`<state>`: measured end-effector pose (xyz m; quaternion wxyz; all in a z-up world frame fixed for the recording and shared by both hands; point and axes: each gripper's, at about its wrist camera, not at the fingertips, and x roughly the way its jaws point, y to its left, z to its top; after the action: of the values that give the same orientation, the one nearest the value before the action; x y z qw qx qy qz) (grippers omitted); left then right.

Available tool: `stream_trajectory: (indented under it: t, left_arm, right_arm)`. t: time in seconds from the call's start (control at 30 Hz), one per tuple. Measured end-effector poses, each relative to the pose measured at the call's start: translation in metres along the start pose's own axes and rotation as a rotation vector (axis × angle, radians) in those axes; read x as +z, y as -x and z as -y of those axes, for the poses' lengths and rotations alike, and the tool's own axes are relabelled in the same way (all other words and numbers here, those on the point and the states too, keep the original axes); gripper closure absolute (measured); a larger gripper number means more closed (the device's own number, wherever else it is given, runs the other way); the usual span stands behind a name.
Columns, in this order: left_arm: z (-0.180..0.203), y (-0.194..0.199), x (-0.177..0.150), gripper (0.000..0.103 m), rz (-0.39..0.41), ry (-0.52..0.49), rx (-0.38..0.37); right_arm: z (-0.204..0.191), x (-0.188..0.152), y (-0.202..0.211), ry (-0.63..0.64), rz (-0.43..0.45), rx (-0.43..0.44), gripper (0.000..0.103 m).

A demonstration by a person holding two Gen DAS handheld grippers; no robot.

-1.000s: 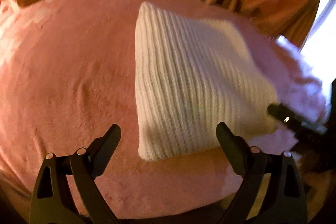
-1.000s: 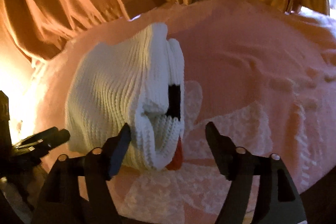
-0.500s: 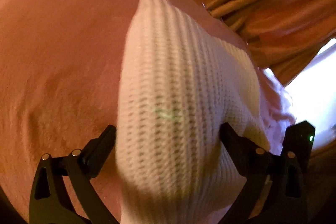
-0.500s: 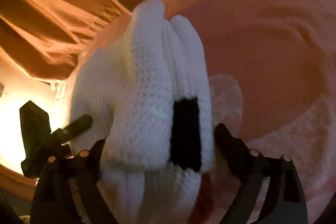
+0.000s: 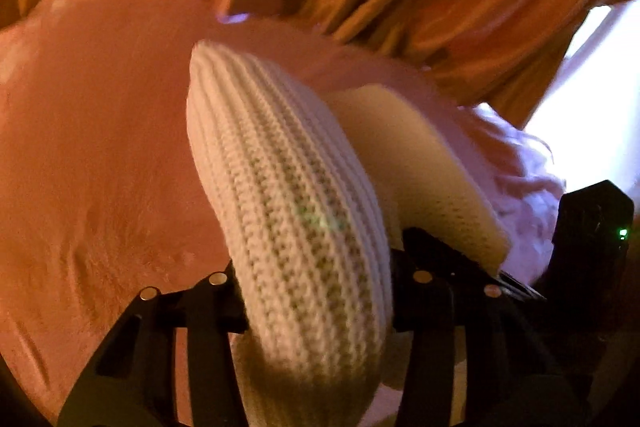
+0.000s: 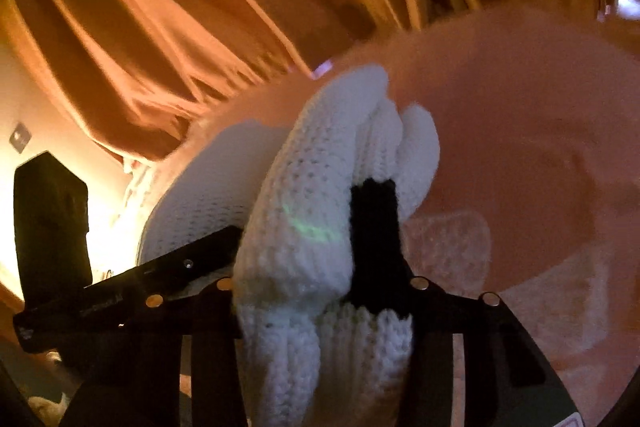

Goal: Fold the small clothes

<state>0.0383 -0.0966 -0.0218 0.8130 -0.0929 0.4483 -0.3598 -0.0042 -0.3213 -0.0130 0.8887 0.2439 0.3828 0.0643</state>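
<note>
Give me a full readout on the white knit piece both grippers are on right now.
The white knit garment is thick ribbed yarn, cream in the warm light, with a black patch showing on the right-hand end. It is bunched into a thick fold, each end pinched between a gripper's fingers: the left gripper on one end, the right gripper on the layered end. Its far part appears to rest on the pink fluffy blanket. What kind of garment it is cannot be told.

No legible text or labels.
</note>
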Motion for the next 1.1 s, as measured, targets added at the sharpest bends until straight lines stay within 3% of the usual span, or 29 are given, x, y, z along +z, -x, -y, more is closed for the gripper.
stream_trajectory:
  t: [0.17, 0.33, 0.5, 0.6, 0.77, 0.9, 0.93, 1.0, 1.1]
  left_arm:
    - [0.038, 0.063, 0.005, 0.058, 0.085, -0.064, -0.088]
    - [0.066, 0.149, 0.011, 0.057, 0.228, -0.147, -0.147]
    - [0.061, 0.246, 0.018, 0.057, 0.417, -0.213, -0.135]
    - [0.043, 0.286, 0.024, 0.055, 0.499, -0.241, -0.109]
    - [-0.016, 0.301, 0.041, 0.052, 0.546, -0.224, -0.058]
    - [-0.084, 0.252, 0.047, 0.052, 0.491, -0.162, 0.02]
    - [-0.103, 0.236, 0.046, 0.05, 0.472, -0.131, 0.031]
    - [-0.151, 0.185, 0.044, 0.044, 0.396, -0.063, 0.06]
    - [-0.216, 0.108, 0.024, 0.046, 0.244, 0.067, 0.255]
  right_arm:
    - [-0.029, 0.005, 0.082, 0.043, 0.135, 0.009, 0.061]
    - [-0.093, 0.015, 0.157, 0.167, 0.302, 0.054, 0.061]
    - [-0.159, 0.025, 0.191, 0.301, 0.407, 0.141, 0.06]
    - [-0.201, 0.036, 0.187, 0.37, 0.435, 0.188, 0.059]
    - [-0.239, 0.051, 0.131, 0.404, 0.402, 0.231, 0.057]
    - [-0.233, 0.05, 0.035, 0.349, 0.304, 0.225, 0.056]
    - [-0.227, 0.046, 0.009, 0.337, 0.281, 0.213, 0.05]
    - [-0.208, 0.03, -0.062, 0.313, 0.189, 0.153, 0.046]
    - [-0.169, 0.0, -0.136, 0.28, 0.009, -0.054, 0.053]
